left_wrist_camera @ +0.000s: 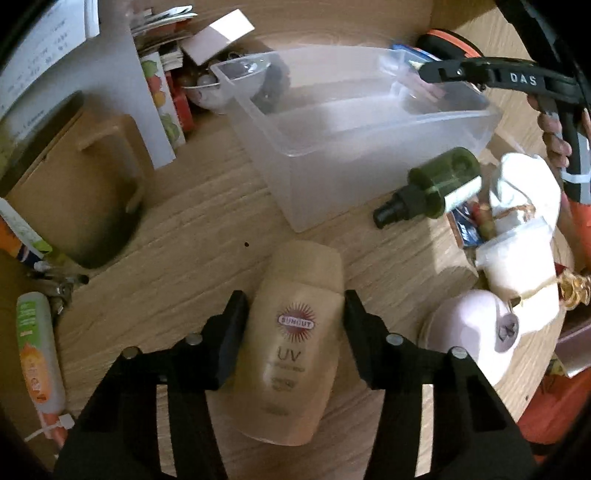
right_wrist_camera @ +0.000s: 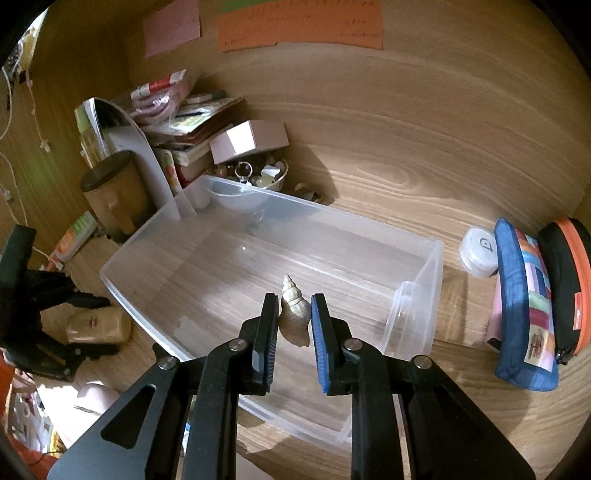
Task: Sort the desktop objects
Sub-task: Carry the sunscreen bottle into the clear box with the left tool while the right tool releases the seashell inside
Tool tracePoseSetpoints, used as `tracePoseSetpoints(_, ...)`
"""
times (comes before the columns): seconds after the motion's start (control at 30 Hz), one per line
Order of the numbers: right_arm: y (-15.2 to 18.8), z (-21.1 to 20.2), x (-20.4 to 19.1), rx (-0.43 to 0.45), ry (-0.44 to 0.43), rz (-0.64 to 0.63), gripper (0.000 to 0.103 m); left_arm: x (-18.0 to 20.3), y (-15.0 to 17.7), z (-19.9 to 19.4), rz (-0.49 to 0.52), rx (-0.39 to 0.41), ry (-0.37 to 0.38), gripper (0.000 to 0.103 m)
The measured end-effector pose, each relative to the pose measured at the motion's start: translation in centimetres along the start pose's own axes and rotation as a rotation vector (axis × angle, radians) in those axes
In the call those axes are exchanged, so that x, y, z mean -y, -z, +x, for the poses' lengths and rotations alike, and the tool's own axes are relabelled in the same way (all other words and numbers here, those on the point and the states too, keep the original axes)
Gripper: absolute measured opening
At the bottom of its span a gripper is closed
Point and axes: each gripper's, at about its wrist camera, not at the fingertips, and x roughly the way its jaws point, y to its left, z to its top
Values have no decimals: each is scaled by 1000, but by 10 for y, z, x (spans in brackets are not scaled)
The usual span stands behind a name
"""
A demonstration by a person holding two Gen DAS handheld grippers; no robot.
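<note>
The clear rectangular plastic bin (right_wrist_camera: 258, 258) sits mid-desk (left_wrist_camera: 192, 229) on the wood-grain surface. At six o'clock from it in the left view lies the beige sunscreen bottle (left_wrist_camera: 295, 332), between the left tongs (left_wrist_camera: 295, 310), whose fingers flank it; I cannot tell whether they press. The right tongs (right_wrist_camera: 294, 314) pinch a small cream spiral seashell (right_wrist_camera: 293, 314) over the bin.

I work over a wooden desk (right_wrist_camera: 388, 177) with strong grain, lit warmly with hard shadows. Behind it a wood-panelled wall (right_wrist_camera: 424, 74) carries an orange paper note (right_wrist_camera: 301, 24) and a pink one (right_wrist_camera: 171, 29). At my far left a white cord (right_wrist_camera: 16, 110) runs along the wall, and books and papers (right_wrist_camera: 177, 114) are piled in the corner.
</note>
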Motion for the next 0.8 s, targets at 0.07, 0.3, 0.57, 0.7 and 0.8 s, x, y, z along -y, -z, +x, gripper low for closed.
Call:
tracePoseSetpoints(0.07,-1,3,0,-9,-1,-5,16,3,1,1,-6,7,-14,49)
tracePoseSetpoints(0.3,-4,12,-3,-30,0,-21,16,-7,8,-7,-122,65,-1,48)
tracePoseSetpoints(0.57,-7,10,-2,-33,2,-22,16,-27,19,-53,-272,256,56,48)
tracePoseSetpoints(0.7,-7,11,-3,-35,-9,-17,16,-31,14,-63,-304,327,68,44)
tracePoseSetpoints(0.8,-7,10,-5,-38,-10,-24,16,-27,12,-68,-300,360,69,43)
